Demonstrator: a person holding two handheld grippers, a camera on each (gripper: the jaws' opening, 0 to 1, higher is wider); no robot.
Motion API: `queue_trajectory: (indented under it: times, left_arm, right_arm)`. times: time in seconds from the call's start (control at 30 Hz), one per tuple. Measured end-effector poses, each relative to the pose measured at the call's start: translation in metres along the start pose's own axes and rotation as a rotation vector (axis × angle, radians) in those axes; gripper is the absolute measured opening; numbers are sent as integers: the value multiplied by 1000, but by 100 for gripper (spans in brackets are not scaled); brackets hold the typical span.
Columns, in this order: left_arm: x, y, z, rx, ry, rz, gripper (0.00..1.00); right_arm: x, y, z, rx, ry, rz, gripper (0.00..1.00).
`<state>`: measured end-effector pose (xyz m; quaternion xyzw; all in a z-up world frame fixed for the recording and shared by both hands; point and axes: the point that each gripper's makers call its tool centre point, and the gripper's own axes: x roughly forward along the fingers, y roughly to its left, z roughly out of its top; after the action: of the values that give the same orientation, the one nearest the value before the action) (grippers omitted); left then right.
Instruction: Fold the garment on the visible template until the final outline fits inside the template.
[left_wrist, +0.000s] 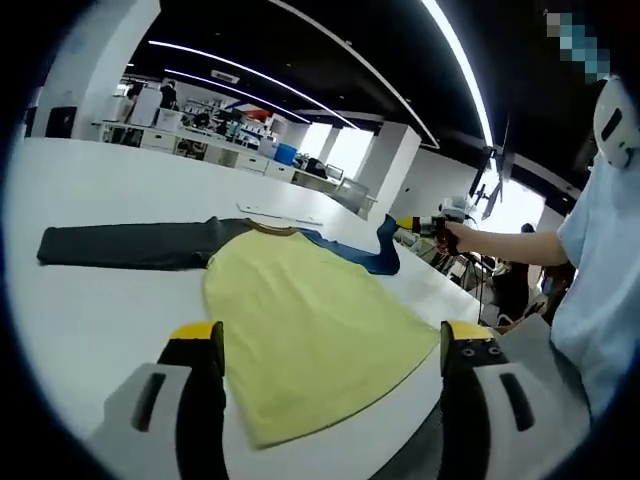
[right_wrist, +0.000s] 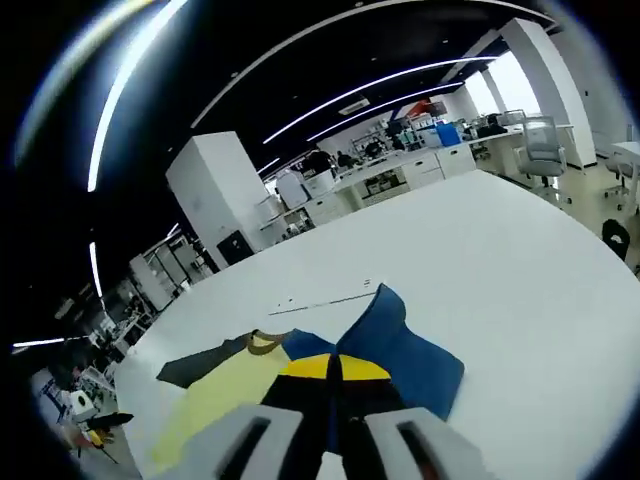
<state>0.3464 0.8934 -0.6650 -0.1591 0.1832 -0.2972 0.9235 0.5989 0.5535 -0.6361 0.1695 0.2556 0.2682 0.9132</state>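
While the garment (left_wrist: 300, 310), a yellow shirt with dark sleeves, lay flat on the white table (left_wrist: 100, 320), its left sleeve (left_wrist: 130, 245) spread and unfolded, the right gripper (right_wrist: 335, 375) pinched the blue right sleeve (right_wrist: 400, 350) for a first fold, and the left gripper (left_wrist: 330, 345) hovered wide near the hem.

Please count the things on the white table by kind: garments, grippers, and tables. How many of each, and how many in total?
Garments: 1, the yellow shirt with dark sleeves
Grippers: 2, the left gripper and the right gripper, which pinches the blue sleeve
Tables: 1, the white table
Total: 4
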Motion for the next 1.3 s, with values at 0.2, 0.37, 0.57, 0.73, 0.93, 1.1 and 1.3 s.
queue_trajectory:
  times: [0.2,0.37,0.57,0.73,0.93,1.1,1.3]
  left_arm:
    - [-2,1,1,2,-15,17,86]
    - [-3,0,6,-8,-57,29,86]
    - [-3,-1,6,-17,-65,39,86]
    - [-1,0,-1,-20,-40,42,86]
    - [0,-2,-5,-1,-17,37,85]
    - [0,-2,-6,-6,-13,39,85]
    - [0,-1,-8,-5,-9,44,85]
  right_arm:
    - [38,33,-7,7,40,80,0]
    - [64,64,-8,27,54,148,0]
    - [93,106,-15,11,90,232,0]
    - [111,145,-14,-11,91,296,0]
    - [136,181,-31,-68,143,338,0]
    - [148,208,-37,-23,143,389,0]
    - [165,225,-58,-28,174,393,0]
